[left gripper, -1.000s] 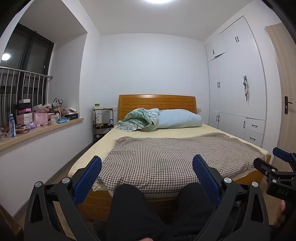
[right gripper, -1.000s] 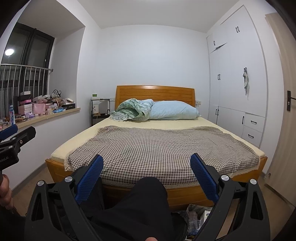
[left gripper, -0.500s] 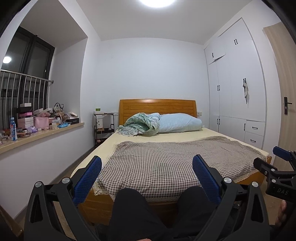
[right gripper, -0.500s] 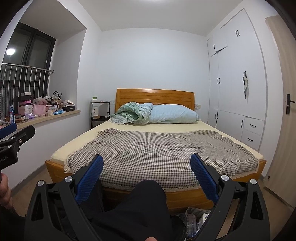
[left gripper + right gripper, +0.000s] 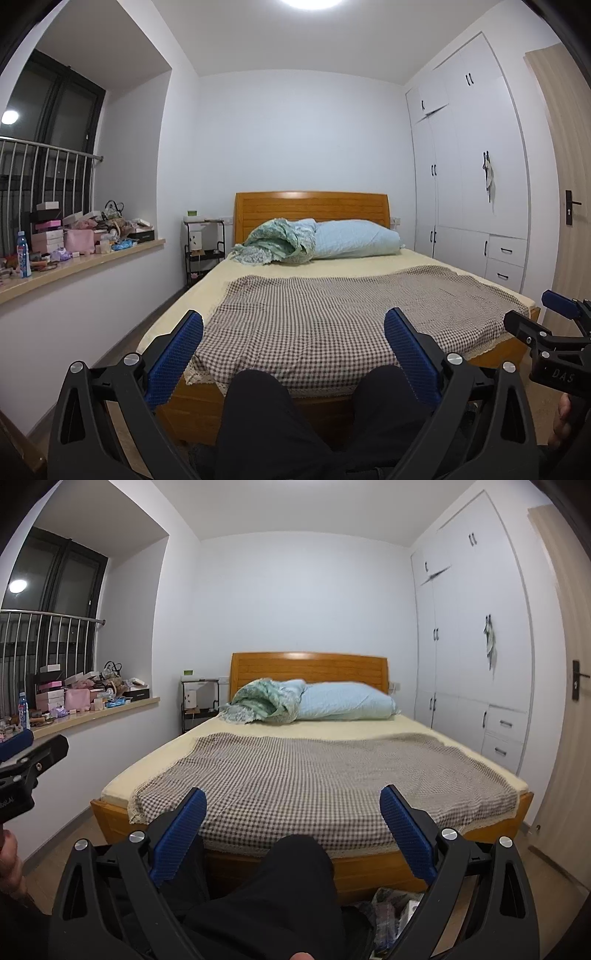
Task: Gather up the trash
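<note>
Across both wrist views the bed was seen lower in the frame than a second earlier, so both grippers had been tilted upward, away from the floor. Trash was visible only at the lower right of the right wrist view, beside dark trouser legs. Left gripper and right gripper were held level, jaws spread wide, nothing gripped.

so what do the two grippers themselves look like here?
Both alike: left gripper and right gripper have black skeletal frames with triangular cutouts, silver pivot bolts and blue textured finger pads. The right gripper's body carries white "DAS" lettering. Black trousers below.
</note>
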The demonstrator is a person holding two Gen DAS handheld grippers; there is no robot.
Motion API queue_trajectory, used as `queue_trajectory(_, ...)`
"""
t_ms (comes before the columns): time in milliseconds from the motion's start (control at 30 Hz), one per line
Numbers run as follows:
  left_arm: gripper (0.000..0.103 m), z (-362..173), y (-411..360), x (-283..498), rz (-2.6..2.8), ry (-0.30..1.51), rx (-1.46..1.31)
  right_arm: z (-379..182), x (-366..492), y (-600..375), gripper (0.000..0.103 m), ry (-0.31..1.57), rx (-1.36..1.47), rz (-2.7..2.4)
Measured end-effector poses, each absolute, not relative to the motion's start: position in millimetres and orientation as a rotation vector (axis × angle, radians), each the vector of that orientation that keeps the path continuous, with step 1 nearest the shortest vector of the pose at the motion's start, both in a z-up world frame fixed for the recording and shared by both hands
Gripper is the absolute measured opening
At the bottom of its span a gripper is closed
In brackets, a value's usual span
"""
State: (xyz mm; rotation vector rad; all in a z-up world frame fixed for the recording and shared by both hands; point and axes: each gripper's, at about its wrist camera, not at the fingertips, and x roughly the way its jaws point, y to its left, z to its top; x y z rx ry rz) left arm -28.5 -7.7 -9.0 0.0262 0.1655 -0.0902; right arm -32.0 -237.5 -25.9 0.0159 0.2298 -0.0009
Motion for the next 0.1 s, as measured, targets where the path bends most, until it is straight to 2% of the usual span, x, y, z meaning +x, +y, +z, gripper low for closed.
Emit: queue_trajectory(100,0.095,-17,-5,-11,-0.089,0.197,0.012,-30,-16,-242,0.091,0.278,0.062,0.028)
